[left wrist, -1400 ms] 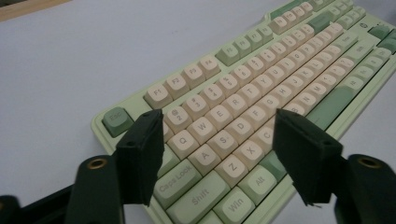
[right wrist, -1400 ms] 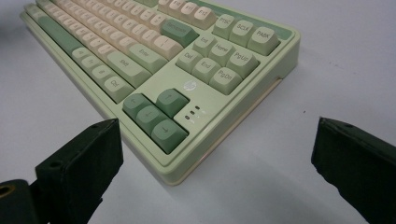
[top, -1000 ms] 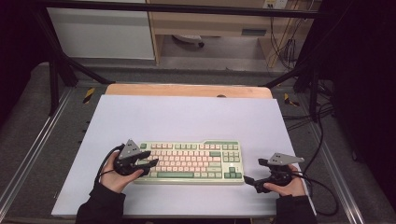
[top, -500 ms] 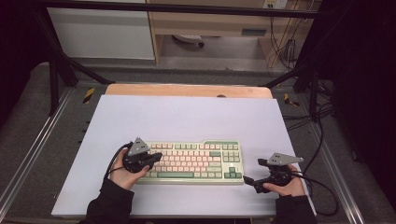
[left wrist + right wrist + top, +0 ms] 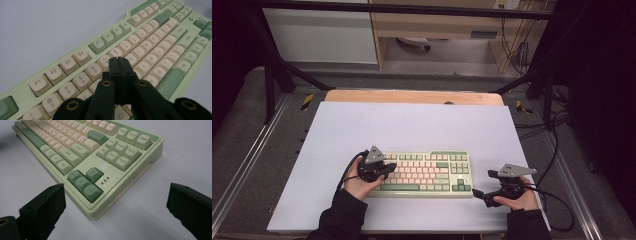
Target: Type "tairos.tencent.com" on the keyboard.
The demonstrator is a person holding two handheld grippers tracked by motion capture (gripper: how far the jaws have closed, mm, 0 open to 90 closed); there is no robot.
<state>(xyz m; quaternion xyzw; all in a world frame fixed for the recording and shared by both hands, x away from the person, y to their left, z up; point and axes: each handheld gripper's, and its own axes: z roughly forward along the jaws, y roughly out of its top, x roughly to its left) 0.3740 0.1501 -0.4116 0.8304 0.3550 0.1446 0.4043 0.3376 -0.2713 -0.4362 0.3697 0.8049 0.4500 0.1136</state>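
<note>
Hovering over the keyboard [image 5: 75, 72], the left gripper [image 5: 119, 60] is pressed together empty; the right gripper [image 5: 115, 202] gapes wide.

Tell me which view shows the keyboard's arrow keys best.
The right gripper view: the arrow keys sit close and sharp between that gripper's open jaws. The high view shows them as tiny dark green keys at the keyboard's near right corner. In the left gripper view they cannot be made out.

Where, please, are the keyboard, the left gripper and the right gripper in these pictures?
keyboard [image 5: 432, 172]: high view, on its middle key rows.
left gripper [image 5: 119, 60]: left gripper view, at the shut jaw tips above the keys.
right gripper [image 5: 116, 202]: right gripper view, midway between its open fingertips, by the keyboard's corner.
</note>
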